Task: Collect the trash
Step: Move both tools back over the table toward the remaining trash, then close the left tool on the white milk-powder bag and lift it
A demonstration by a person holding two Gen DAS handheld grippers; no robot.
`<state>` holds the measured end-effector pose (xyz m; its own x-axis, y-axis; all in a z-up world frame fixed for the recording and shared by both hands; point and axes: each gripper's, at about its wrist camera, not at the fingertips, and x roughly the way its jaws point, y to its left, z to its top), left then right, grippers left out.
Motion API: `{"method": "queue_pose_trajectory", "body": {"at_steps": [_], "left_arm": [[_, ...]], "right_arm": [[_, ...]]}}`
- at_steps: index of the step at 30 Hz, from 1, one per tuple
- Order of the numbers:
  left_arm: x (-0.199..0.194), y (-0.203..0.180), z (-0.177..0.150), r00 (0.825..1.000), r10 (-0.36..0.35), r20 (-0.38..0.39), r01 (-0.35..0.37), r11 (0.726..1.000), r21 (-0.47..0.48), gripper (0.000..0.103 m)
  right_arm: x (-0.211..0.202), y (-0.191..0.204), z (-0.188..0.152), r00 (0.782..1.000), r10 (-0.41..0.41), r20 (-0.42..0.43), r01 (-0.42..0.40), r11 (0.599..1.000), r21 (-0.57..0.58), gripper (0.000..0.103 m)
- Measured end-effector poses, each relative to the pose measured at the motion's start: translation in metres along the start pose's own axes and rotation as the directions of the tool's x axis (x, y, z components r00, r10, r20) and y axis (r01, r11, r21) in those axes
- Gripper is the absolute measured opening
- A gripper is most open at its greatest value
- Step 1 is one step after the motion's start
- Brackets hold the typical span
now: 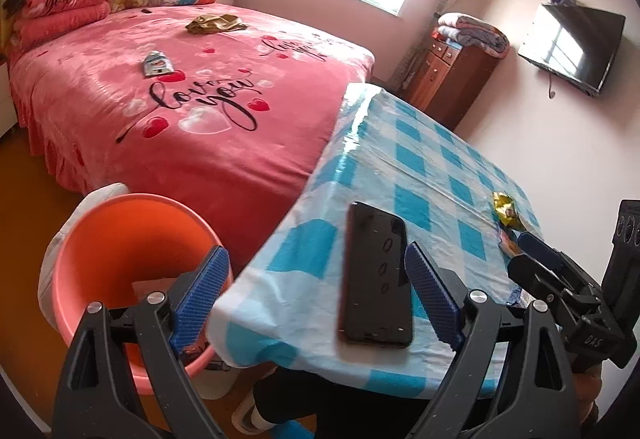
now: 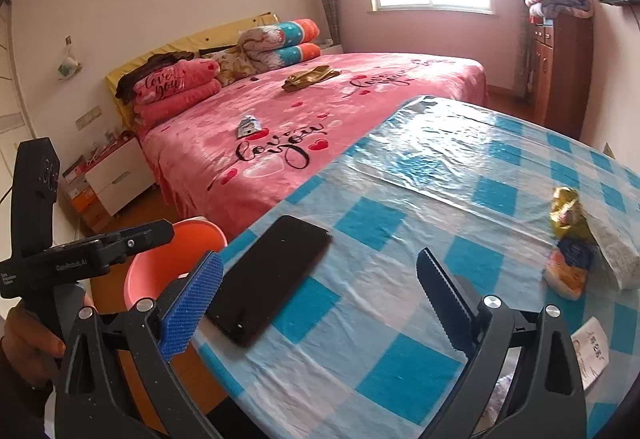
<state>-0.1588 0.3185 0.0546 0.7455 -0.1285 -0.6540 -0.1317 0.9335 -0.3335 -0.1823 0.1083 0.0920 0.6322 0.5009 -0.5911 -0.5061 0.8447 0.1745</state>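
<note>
1. Right now we are holding the left gripper point(image 1: 316, 295) with its blue-padded jaws standing wide and nothing between the pads, hanging over the near edge of the worktop covered in a blue-and-white checked plastic cloth point(image 1: 432, 175).
2. We are holding the right gripper point(image 2: 320, 299) wide open too, empty, over the same cloth.
3. We are seeing the trash in two places: a crumpled gold foil wrapper point(image 2: 566, 211) and a small orange-and-blue snack packet point(image 2: 568, 271) lying just beside each other at the far right of the worktop, next to a folded whitish bag point(image 2: 616, 251); and a small silvery packet point(image 1: 157, 63) plus a crumpled olive-gold bag point(image 1: 214, 23) on the pink "love you" bed cover point(image 1: 120, 111).
4. We are keeping the round orange plastic bucket point(image 1: 120, 231) in view on the floor beside the worktop, which we judge is where the trash goes.
5. We are treating the black smartphone point(image 1: 376, 275) lying flat on the cloth as not trash, and steering the jaws clear of it.
6. We are expecting the wrappers to be very light, thin, crinkly and slippery, so we are planning to pinch each at a raised crumpled fold rather than a flat edge, closing fully, since a loose hold would likely let it slide out.
</note>
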Motion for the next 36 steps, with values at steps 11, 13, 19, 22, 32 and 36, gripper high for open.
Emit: {"method": "queue_pose_trajectory", "body": {"at_steps": [11,13,19,22,32,36], "left_arm": [[0.011,-0.047,-0.008,0.998,-0.033,-0.047,0.038,0.995,0.089,0.09],[0.014,-0.055,-0.01,0.998,-0.039,-0.057,0.045,0.994,0.101,0.09],[0.023,-0.081,-0.015,0.993,-0.062,-0.096,0.075,0.987,0.14,0.09],[0.028,-0.098,-0.02,0.992,-0.055,-0.115,0.076,0.98,0.186,0.09],[0.041,-0.156,-0.035,0.979,-0.086,-0.183,0.142,0.936,0.321,0.09],[0.048,-0.185,-0.044,0.971,-0.095,-0.22,0.178,0.902,0.393,0.09]], "right_arm": [[-0.032,-0.042,-0.004,0.997,-0.035,0.074,0.03,0.997,0.072,0.096],[-0.038,-0.052,-0.005,0.995,-0.052,0.086,0.045,0.995,0.085,0.096],[-0.051,-0.08,-0.008,0.99,-0.092,0.11,0.077,0.988,0.132,0.096],[-0.058,-0.095,-0.011,0.987,-0.109,0.122,0.088,0.983,0.162,0.096],[-0.081,-0.159,-0.022,0.973,-0.183,0.143,0.132,0.943,0.306,0.096],[-0.088,-0.189,-0.031,0.97,-0.2,0.138,0.133,0.912,0.388,0.096]]}}
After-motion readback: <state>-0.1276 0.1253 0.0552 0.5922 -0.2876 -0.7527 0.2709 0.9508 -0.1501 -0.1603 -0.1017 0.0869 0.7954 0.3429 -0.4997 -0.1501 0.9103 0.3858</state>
